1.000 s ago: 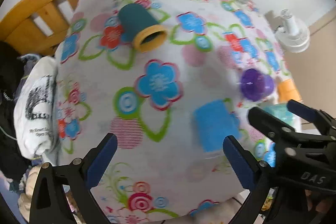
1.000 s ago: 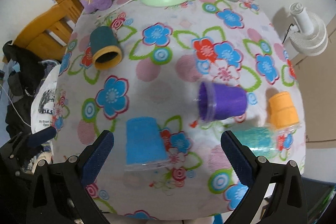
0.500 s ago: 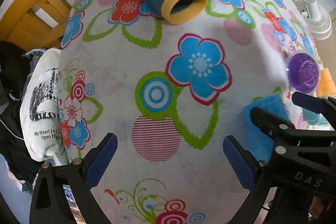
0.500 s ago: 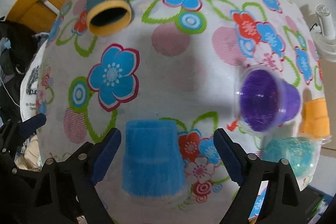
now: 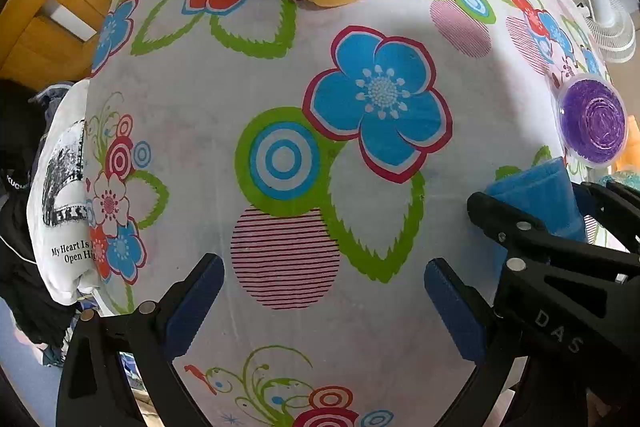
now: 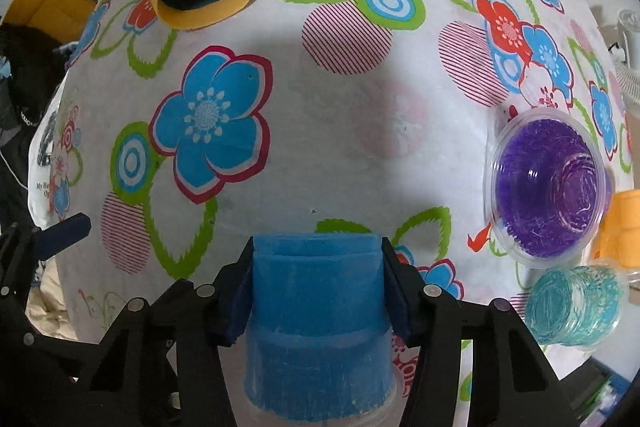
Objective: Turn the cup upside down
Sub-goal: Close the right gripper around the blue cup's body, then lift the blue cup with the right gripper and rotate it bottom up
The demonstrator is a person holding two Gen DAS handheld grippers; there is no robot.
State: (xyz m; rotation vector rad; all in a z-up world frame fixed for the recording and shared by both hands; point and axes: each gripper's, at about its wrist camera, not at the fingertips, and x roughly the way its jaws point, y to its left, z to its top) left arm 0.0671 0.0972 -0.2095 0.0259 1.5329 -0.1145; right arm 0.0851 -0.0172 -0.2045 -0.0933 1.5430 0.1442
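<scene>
Right tool [image 6: 316, 283] clamped on blue cup [image 6: 316, 327] — fuzzy blue inside clear plastic, lying near edge of flowered surface [image 6: 360, 127]. Left tool [image 5: 320, 303] spread wide — holding nothing.

— Where's the right gripper [image 6: 318, 291]?
— Low in the middle of its own view, jaws closed in from both sides, the blue pads [image 6: 239, 301] pressed flat on what sits between them.
— And the left gripper [image 5: 322, 301]?
— Jaws spread wide at the bottom of its frame, nothing between the pads. The right one's black frame shows at that view's lower right, just beside it.
</scene>
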